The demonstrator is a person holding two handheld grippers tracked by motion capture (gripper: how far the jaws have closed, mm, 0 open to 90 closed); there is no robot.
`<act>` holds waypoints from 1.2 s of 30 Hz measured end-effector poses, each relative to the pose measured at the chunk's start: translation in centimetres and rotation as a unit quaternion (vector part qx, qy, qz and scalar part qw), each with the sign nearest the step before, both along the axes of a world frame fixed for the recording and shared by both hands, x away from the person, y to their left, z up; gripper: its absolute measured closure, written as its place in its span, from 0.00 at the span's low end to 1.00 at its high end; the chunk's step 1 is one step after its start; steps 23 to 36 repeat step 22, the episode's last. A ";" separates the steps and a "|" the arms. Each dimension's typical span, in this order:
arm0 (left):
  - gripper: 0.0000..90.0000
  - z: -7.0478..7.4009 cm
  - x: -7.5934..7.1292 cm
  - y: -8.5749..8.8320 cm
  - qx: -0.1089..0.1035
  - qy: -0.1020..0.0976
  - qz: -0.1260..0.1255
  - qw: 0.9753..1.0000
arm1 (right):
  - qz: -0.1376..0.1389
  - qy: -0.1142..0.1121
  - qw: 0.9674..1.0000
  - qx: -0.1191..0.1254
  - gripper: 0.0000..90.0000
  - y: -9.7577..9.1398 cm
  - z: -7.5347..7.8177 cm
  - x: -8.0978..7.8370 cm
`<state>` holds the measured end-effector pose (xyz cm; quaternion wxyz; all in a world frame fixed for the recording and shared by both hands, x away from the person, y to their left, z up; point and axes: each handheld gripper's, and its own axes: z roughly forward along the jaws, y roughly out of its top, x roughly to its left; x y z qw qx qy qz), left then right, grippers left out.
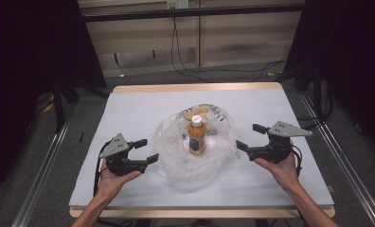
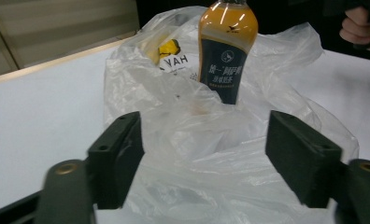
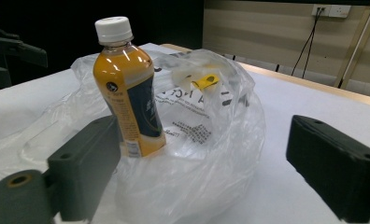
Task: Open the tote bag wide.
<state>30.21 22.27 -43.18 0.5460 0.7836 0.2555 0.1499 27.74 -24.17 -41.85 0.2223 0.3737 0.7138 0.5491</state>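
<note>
An orange drink bottle [image 1: 197, 137] with a white cap and dark label stands upright inside a crumpled clear plastic bag [image 1: 176, 158] at the middle of the white table [image 1: 138, 104]. My left gripper [image 1: 147, 150] is held at the bag's left edge, jaws apart and pointing at it. My right gripper [image 1: 248, 136] is just off the bag's right edge, also open. In the left gripper view the bag [image 2: 197, 140] and bottle [image 2: 226, 51] lie beyond the open gripper [image 2: 204, 149]. The right gripper view shows the bottle [image 3: 127, 98] and bag [image 3: 197, 154] past the spread gripper [image 3: 206, 163].
A packet with a yellow mark and printed letters [image 1: 197, 112] lies in the bag behind the bottle. The table has a wooden rim [image 1: 195, 87]. Cables trail on the floor behind it, and dark stands flank both sides.
</note>
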 end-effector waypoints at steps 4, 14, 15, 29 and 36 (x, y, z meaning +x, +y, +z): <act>0.10 -0.1 -0.5 0.7 -0.007 -0.015 0.017 1.000 | -0.007 0.008 1.000 0.000 0.04 -0.7 -0.5 -1.4; 0.02 -1.1 -3.2 3.2 -0.038 0.005 0.043 0.998 | -0.044 0.011 0.999 0.021 0.04 -3.6 -1.6 -4.6; 0.02 -1.3 -3.3 3.5 -0.034 0.009 0.037 0.999 | -0.050 0.013 0.999 0.017 0.05 -4.2 -2.0 -5.2; 0.03 -1.9 -3.7 4.5 -0.013 0.004 0.062 0.998 | -0.089 0.014 0.995 0.029 0.05 -5.2 -2.4 -5.9; 0.03 -1.9 -3.7 4.5 -0.013 0.004 0.062 0.998 | -0.089 0.014 0.995 0.029 0.05 -5.2 -2.4 -5.9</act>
